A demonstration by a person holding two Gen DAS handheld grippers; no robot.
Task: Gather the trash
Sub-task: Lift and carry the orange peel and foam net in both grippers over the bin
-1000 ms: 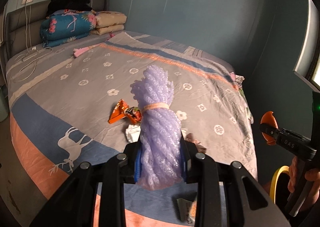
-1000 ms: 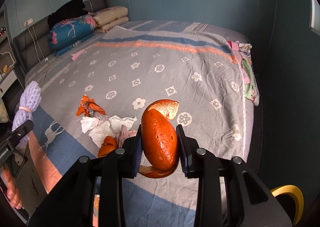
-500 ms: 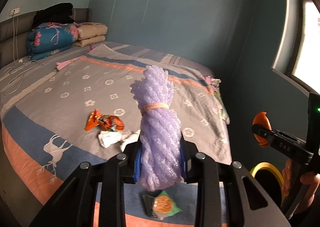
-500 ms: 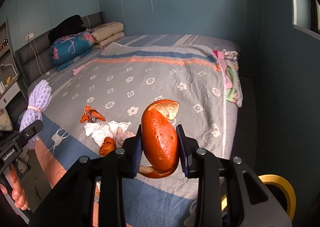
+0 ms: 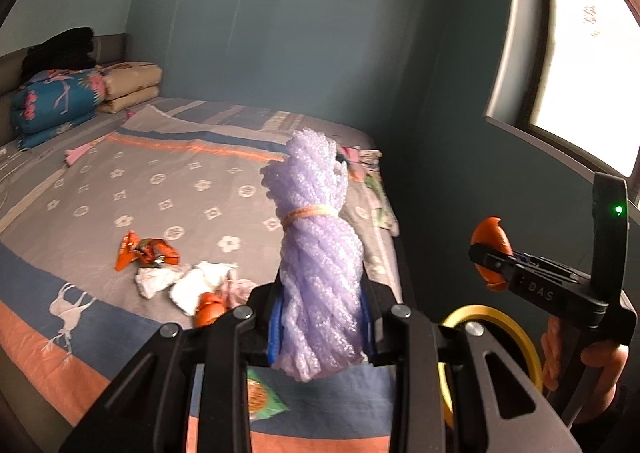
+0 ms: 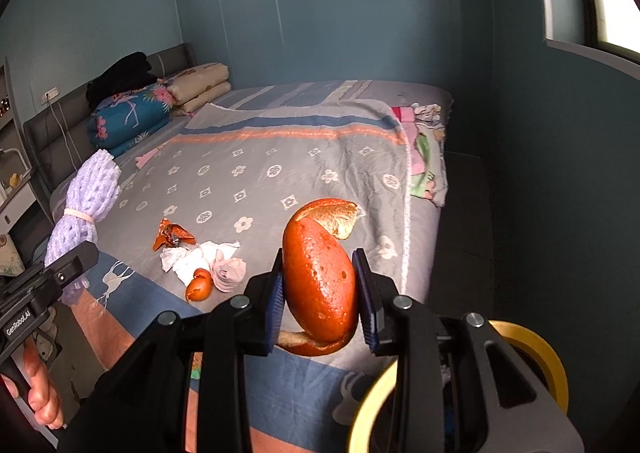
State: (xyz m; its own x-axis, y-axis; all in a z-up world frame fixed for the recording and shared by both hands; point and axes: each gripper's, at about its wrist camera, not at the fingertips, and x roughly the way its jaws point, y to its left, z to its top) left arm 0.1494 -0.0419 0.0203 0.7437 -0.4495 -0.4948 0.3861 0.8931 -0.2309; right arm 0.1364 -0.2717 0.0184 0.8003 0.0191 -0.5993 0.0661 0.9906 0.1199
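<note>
My left gripper is shut on a bundle of purple foam netting tied with a rubber band. In the right wrist view the same purple netting shows at the far left. A large piece of orange peel is pinched between the blue pads of my right gripper. On the bed lie an orange wrapper, crumpled white tissues, a small bit of orange peel and a green snack packet. A yellow-rimmed bin stands low at the right beside the bed.
The bed with its grey flowered cover fills the middle, with folded quilts and pillows at the headboard. Teal walls close the back and right, and a window is at the upper right. A hand grips the left tool's handle.
Both grippers have swung right and risen a little, still shut on their loads. The yellow bin rim has come further into view and the bed has slid left.
</note>
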